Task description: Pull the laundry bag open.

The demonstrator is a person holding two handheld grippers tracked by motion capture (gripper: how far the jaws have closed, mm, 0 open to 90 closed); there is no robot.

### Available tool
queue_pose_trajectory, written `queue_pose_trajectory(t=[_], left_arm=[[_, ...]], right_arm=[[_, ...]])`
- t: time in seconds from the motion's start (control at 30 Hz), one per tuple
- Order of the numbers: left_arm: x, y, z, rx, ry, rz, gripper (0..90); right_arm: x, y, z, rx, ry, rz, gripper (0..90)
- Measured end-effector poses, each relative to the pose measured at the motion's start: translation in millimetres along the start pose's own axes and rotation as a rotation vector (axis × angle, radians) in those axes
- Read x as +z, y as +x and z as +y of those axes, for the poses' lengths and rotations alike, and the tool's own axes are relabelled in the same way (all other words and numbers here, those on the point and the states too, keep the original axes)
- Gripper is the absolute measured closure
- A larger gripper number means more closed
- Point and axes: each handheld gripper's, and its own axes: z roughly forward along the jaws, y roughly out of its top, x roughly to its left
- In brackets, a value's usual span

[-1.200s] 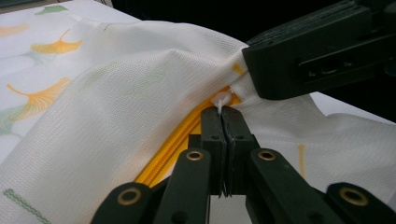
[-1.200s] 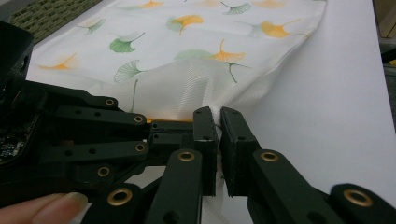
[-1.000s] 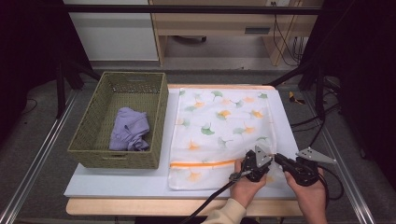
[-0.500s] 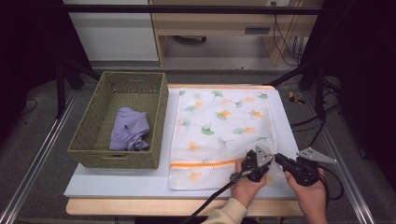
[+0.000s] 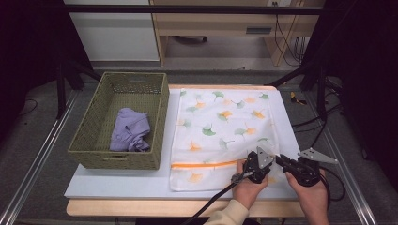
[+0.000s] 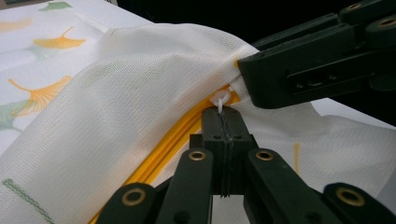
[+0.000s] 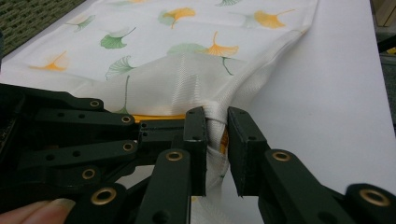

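A white mesh laundry bag [image 5: 220,122] printed with green and orange leaves lies flat on the table, its orange zipper [image 5: 202,164] running across near the front edge. At the zipper's right end my left gripper [image 5: 271,165] is shut on the small white zipper pull [image 6: 219,99]. My right gripper [image 5: 280,161] faces it from the right and pinches the bag's bunched corner fabric [image 7: 215,122]. Its jaws have just been opening a little, and the fabric still bridges them. The corner is lifted slightly off the table.
A green woven basket [image 5: 89,154] stands left of the bag with a crumpled purple cloth [image 5: 130,130] inside. The pale table board [image 5: 117,183] shows bare in front of the basket and to the right of the bag. Metal rails run along both sides.
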Motion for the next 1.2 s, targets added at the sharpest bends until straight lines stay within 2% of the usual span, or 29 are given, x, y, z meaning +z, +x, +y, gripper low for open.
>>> queue_pose_trajectory(t=[0.07,0.33,0.37,0.5,0.57,0.73,0.9,1.0,1.07,1.2], left_arm=[[-0.9,-0.9,-0.1,0.000,0.000,0.001,89.8],[-3.0,-3.0,-0.8,-0.013,0.003,0.022,90.0],[-4.2,-4.5,-1.1,-0.020,0.011,0.039,90.0],[-5.4,-5.5,-2.1,-0.025,0.031,0.059,90.0],[-8.8,-2.6,-4.0,-0.053,0.037,0.069,90.0],[-17.4,3.2,-9.0,-0.079,0.039,0.085,90.0],[-25.3,6.7,-11.7,-0.083,0.038,0.101,90.0],[-27.8,8.6,-12.4,-0.097,0.026,0.091,90.0],[-28.7,8.1,-12.1,-0.086,0.027,0.095,90.0],[-31.1,7.2,-10.9,-0.092,0.020,0.087,90.0]], right_arm=[[0.1,0.3,-0.1,-0.007,0.007,0.009,82.9],[-0.6,2.4,1.2,-0.030,0.020,-0.003,85.1],[-0.8,3.0,1.6,-0.033,0.022,-0.006,85.3],[-0.4,4.3,1.7,-0.041,0.031,-0.011,85.6],[-1.2,4.5,2.0,-0.041,0.031,-0.012,85.6],[-1.8,3.2,2.2,-0.036,0.028,-0.014,85.6],[-1.9,2.3,2.0,-0.035,0.027,-0.013,85.6],[-1.2,2.2,1.4,-0.034,0.029,-0.011,85.6],[-0.8,2.8,1.5,-0.036,0.029,-0.012,85.5],[-0.4,2.4,1.3,-0.029,0.024,-0.011,85.1]])
